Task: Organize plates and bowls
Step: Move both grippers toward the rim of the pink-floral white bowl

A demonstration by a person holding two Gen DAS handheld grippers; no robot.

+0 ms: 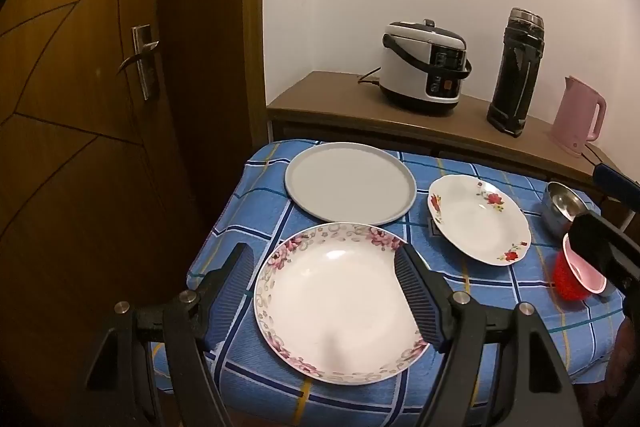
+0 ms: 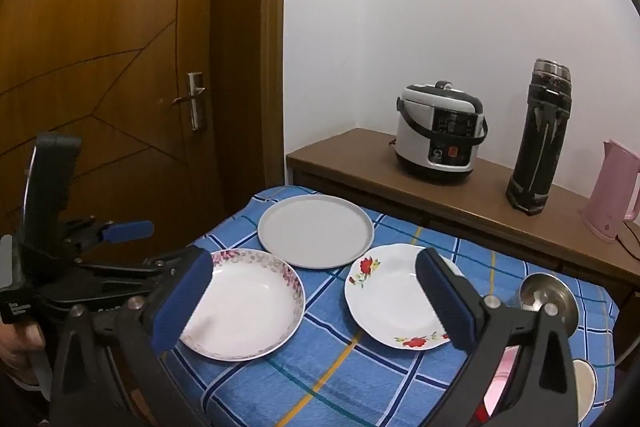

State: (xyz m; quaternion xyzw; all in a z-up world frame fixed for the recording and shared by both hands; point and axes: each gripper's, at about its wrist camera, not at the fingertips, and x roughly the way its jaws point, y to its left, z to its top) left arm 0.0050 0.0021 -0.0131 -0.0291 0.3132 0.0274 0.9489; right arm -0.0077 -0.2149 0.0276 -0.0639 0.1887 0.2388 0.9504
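Note:
Three plates lie on the blue checked tablecloth (image 1: 500,303). A pink-flowered plate (image 1: 340,303) is nearest, a plain grey plate (image 1: 350,183) sits behind it, and a red-flowered plate (image 1: 478,217) lies to the right. My left gripper (image 1: 322,261) hovers open above the pink-flowered plate without touching it. My right gripper (image 2: 316,263) stands wide open over the cloth between the pink-flowered plate (image 2: 244,307) and the red-flowered plate (image 2: 392,299), holding nothing. A steel bowl (image 2: 548,299) and a red and pink cup (image 1: 576,273) sit at the table's right edge.
Behind the table a brown sideboard (image 1: 320,99) carries a rice cooker (image 1: 424,67), a tall black flask (image 1: 516,75) and a pink kettle (image 1: 578,115). A wooden door (image 1: 80,107) stands to the left. A white bowl (image 2: 586,387) shows at the lower right.

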